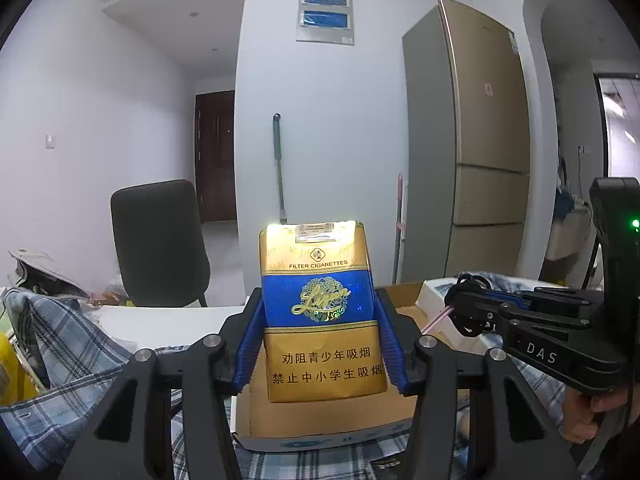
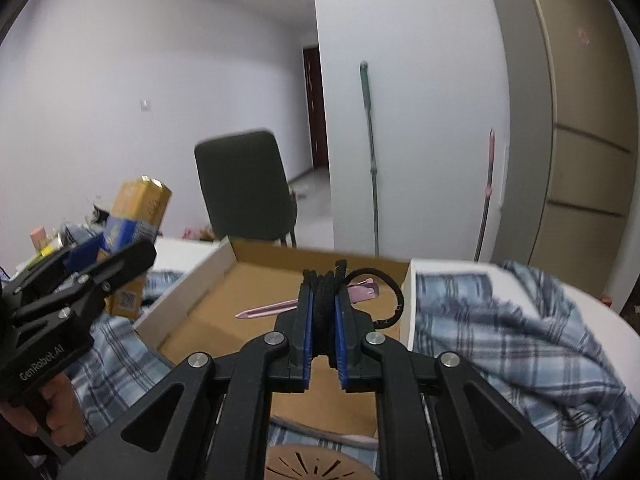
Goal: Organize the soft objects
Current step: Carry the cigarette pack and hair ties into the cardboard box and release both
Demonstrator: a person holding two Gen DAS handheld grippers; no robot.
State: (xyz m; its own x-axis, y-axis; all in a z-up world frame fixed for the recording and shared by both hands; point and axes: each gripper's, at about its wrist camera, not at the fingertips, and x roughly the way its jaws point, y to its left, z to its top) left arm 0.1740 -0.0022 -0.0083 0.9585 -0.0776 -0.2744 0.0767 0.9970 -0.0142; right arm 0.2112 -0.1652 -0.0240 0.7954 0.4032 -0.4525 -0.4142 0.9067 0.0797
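Observation:
My left gripper (image 1: 320, 300) is shut on a gold and blue soft cigarette pack (image 1: 322, 312), held upright above the near edge of an open cardboard box (image 1: 404, 292). The pack also shows at the left of the right wrist view (image 2: 134, 216). My right gripper (image 2: 323, 280) is shut on a bundle of black hair ties (image 2: 325, 300), with one loop (image 2: 394, 292) hanging to the right, above the box floor (image 2: 224, 312). A pink hair clip (image 2: 280, 304) lies in the box just beyond the fingers.
A blue plaid cloth (image 2: 520, 328) covers the white table (image 1: 160, 320) around the box. A dark chair (image 2: 244, 188) stands behind the table. Clutter (image 1: 44, 276) sits at the far left. A perforated tan disc (image 2: 316, 464) lies near the front edge.

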